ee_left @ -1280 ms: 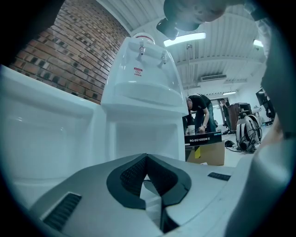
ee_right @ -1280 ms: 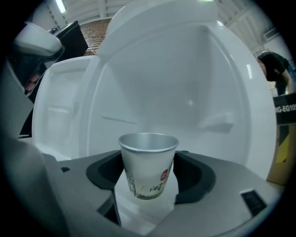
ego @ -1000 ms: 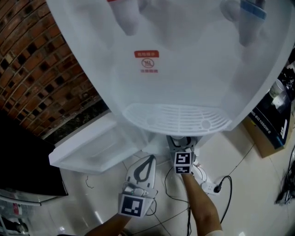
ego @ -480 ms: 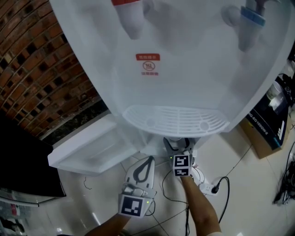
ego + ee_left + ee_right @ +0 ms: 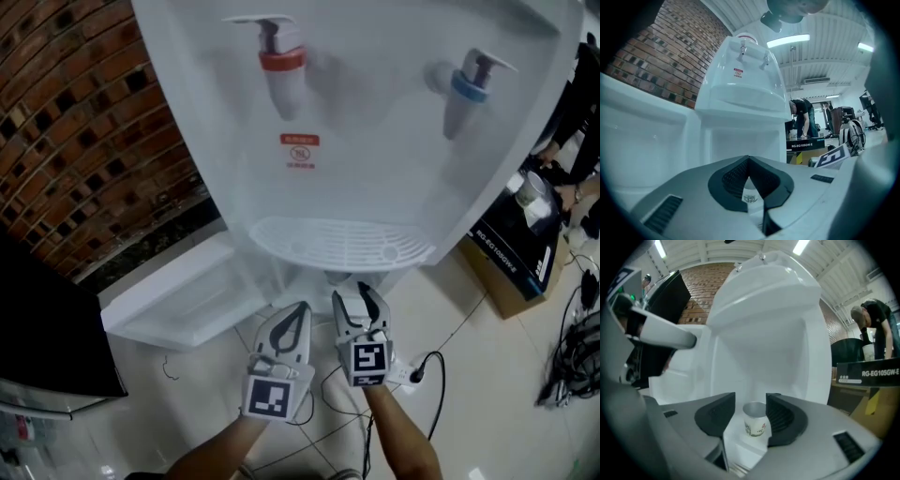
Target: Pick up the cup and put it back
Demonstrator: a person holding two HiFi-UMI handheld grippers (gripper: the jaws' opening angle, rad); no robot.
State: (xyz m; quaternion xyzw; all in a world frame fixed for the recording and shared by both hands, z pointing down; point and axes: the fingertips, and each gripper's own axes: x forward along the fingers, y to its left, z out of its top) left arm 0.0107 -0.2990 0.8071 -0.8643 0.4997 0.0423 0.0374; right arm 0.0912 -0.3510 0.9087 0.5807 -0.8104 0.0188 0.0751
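Observation:
A small paper cup (image 5: 755, 423) with a printed picture stands upright on the white shelf in the dispenser's lower recess. In the right gripper view it sits just beyond and between the jaws of my right gripper (image 5: 751, 398). Those jaws are closing, and the pads stand apart from the cup's sides. In the head view the right gripper (image 5: 359, 298) points under the drip tray (image 5: 342, 242), which hides the cup. My left gripper (image 5: 300, 311) hangs beside it with its fingertips together, holding nothing. In the left gripper view a sliver of printed white shows under the left gripper's (image 5: 749, 159) meeting pads.
The white water dispenser (image 5: 375, 141) has a red tap (image 5: 279, 66) and a blue tap (image 5: 466, 89). Its cabinet door (image 5: 178, 300) lies swung open at the left. A brick wall (image 5: 84, 141) is behind it, a cardboard box (image 5: 511, 253) at the right, and a power strip with cables (image 5: 412, 370) on the floor.
The right gripper has drawn back out from under the drip tray, so its jaws now show in the head view. The head view has tilted up, showing both taps.

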